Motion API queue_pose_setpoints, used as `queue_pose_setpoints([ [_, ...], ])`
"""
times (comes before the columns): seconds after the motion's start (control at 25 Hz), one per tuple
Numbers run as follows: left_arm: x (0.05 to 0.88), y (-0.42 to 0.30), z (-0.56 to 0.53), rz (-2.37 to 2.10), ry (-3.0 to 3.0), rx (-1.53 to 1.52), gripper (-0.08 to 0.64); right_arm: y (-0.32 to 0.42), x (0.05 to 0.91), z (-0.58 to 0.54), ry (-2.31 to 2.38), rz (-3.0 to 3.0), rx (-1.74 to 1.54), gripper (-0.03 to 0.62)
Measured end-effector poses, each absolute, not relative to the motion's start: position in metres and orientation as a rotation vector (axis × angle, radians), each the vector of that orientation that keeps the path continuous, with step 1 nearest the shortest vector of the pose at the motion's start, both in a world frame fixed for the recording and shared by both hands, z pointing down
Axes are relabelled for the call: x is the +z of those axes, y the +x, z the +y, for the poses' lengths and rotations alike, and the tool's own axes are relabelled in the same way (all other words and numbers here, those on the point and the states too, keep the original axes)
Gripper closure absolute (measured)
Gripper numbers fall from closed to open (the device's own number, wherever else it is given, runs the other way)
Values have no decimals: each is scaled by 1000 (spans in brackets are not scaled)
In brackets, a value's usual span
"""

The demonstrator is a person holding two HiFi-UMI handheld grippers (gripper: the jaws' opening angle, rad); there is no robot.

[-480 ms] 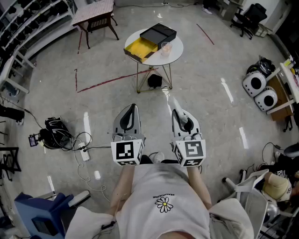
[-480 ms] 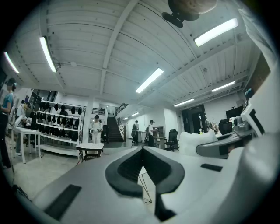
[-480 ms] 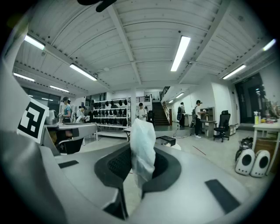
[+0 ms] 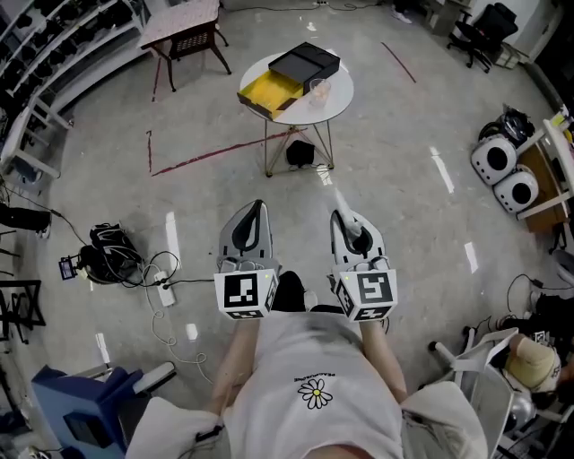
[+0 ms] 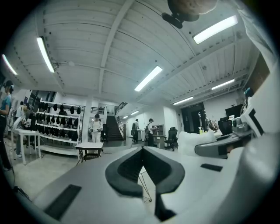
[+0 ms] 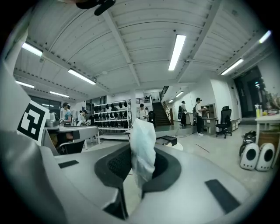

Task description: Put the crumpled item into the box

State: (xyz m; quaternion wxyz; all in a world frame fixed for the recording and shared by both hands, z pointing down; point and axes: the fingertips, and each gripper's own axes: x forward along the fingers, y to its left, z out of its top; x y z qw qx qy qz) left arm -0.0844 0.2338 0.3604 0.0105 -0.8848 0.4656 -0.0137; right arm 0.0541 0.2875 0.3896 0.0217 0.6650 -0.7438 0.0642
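Note:
A black box [image 4: 287, 76] with a yellow open half lies on a round white table [image 4: 338, 100], far ahead of me in the head view. Both grippers are held low in front of the person's body, well short of the table. My right gripper [image 4: 341, 218] [image 6: 135, 153] is shut on a crumpled white item [image 6: 142, 146], which sticks up between the dark pads. My left gripper [image 4: 254, 209] [image 5: 142, 151] is shut with nothing in it, its pads meeting at the tip.
A clear cup [image 4: 317, 90] stands on the table beside the box and a black object [image 4: 300, 154] lies under it. Cables and a power strip [image 4: 112, 255] lie on the floor at left. White speakers [image 4: 502, 175] stand at right, a small table [image 4: 184, 27] at the back left.
The floor and table have shifted slightly in the head view, and a dark shoe now shows between the grippers. Both grippers keep their place and state.

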Motion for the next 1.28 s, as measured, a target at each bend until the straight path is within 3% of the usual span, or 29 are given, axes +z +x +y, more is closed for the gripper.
queue_pose_setpoints([
  [0.76,370,-35,154,1380,-2788,-30,558,86,407,231,2047,-2312,197,537],
  [1.28,359,-9,-22,1404,-2815,15,558,127,391,63,2048,-2252,190,537],
])
